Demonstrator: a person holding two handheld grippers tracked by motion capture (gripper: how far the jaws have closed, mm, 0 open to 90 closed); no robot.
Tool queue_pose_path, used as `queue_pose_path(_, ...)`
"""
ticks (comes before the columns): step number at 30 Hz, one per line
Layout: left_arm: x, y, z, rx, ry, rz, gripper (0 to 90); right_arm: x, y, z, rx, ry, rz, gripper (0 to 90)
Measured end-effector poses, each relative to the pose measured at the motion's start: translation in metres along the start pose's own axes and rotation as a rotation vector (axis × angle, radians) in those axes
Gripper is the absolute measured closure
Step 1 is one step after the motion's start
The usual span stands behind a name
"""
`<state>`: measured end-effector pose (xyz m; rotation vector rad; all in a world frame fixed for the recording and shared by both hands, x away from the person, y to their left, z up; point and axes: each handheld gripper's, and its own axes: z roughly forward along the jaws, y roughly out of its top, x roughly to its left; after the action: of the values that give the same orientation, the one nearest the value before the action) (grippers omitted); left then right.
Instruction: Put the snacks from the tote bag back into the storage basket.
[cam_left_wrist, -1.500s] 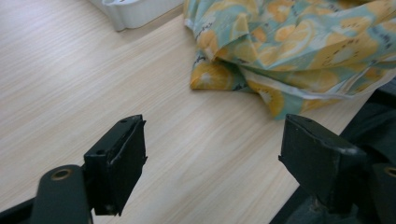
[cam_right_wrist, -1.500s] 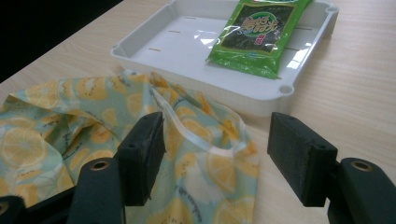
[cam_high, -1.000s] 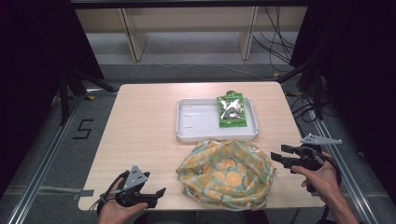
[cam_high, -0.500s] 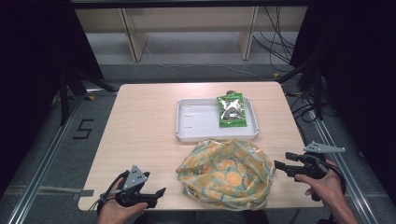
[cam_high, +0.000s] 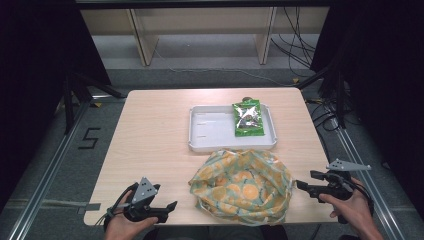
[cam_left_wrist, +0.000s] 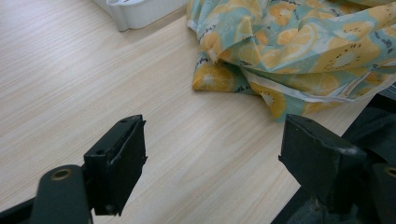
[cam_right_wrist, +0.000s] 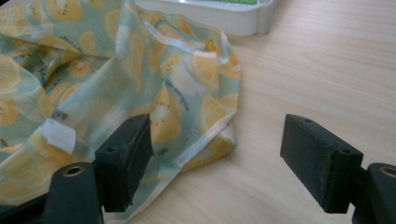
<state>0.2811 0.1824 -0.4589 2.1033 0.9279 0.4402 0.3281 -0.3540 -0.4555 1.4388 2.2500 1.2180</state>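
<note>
A crumpled cloth bag (cam_high: 242, 185) printed with orange and lemon slices lies at the table's near edge, just in front of a white tray (cam_high: 210, 135). A green snack packet (cam_high: 247, 118) lies in the tray's right half. My left gripper (cam_high: 170, 206) rests open at the near left corner, jaws pointing right toward the bag (cam_left_wrist: 289, 51), a short way off it. My right gripper (cam_high: 301, 185) is open at the near right, its jaws wide apart and nothing between them, its tips close beside the bag's right hem (cam_right_wrist: 140, 93).
The light wooden table (cam_high: 150, 130) has bare room on its left half and far strip. The tray's wall (cam_right_wrist: 219, 16) stands just beyond the bag. Table legs, cables and a dark floor surround the table.
My right gripper has dropped lower and drawn back toward the near edge of the table, staying open. The left gripper and the bag have not moved.
</note>
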Motion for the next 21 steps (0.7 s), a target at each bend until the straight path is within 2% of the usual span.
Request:
queue_pose_path(1,-0.001,-0.001,0.001,-0.002,-0.001,-0.027,21.7,-0.002,-0.001,0.0,-0.008,-0.01,-0.037,26.1)
queue_pose_path(2,-0.001,-0.001,0.001,0.003,0.005,-0.021,21.7,0.002,-0.003,0.0,0.011,-0.005,0.01,26.4)
queue_pose_path(3,-0.001,0.0,0.0,0.005,0.002,-0.021,21.7,-0.002,-0.004,0.0,0.0,-0.024,-0.056,26.5)
queue_pose_path(4,0.0,0.0,0.0,0.005,0.001,-0.02,21.7,0.001,-0.005,0.001,0.017,-0.02,-0.01,26.5)
queue_pose_path(5,-0.001,-0.001,0.001,0.003,0.004,-0.021,21.7,0.002,-0.006,0.0,0.025,-0.019,-0.009,26.5)
queue_pose_path(7,0.0,-0.001,0.001,0.002,0.005,-0.022,21.7,0.0,-0.008,0.0,0.015,-0.003,-0.04,26.5)
queue_pose_path(8,0.0,-0.001,0.001,0.002,0.005,-0.022,21.7,0.003,-0.009,-0.001,0.021,-0.002,-0.014,26.5)
queue_pose_path(9,0.0,0.0,0.0,0.007,0.002,-0.021,21.7,0.004,-0.01,-0.001,0.022,-0.006,-0.01,26.5)
queue_pose_path(10,0.0,0.0,0.001,0.007,0.003,-0.02,21.7,0.004,-0.011,-0.001,0.015,-0.007,-0.03,26.5)
queue_pose_path(12,0.0,0.0,0.001,0.006,0.003,-0.02,21.7,0.006,-0.012,-0.002,0.025,-0.006,-0.012,26.4)
queue_pose_path(13,0.0,0.0,0.0,0.006,0.002,-0.015,21.7,0.002,-0.012,0.0,0.016,-0.019,-0.057,26.4)
queue_pose_path(14,-0.001,0.0,0.0,0.005,0.007,-0.016,21.7,0.005,-0.013,-0.001,0.028,-0.013,-0.023,26.4)
queue_pose_path(15,0.0,0.0,0.0,0.005,0.002,-0.015,21.7,0.003,-0.013,-0.002,0.021,-0.023,-0.06,26.5)
queue_pose_path(16,0.0,0.0,0.0,0.007,0.003,-0.019,21.7,0.002,-0.013,-0.002,0.021,-0.013,-0.055,26.5)
queue_pose_path(17,0.0,0.0,0.0,0.006,0.003,-0.02,21.7,0.005,-0.014,-0.002,0.024,-0.006,-0.016,26.5)
queue_pose_path(20,-0.001,0.0,0.001,0.001,0.001,-0.026,21.7,0.004,-0.014,-0.001,0.027,-0.011,-0.017,26.5)
queue_pose_path(21,0.0,0.0,0.0,0.009,-0.005,-0.006,21.7,0.004,-0.014,-0.001,0.027,-0.011,-0.017,26.5)
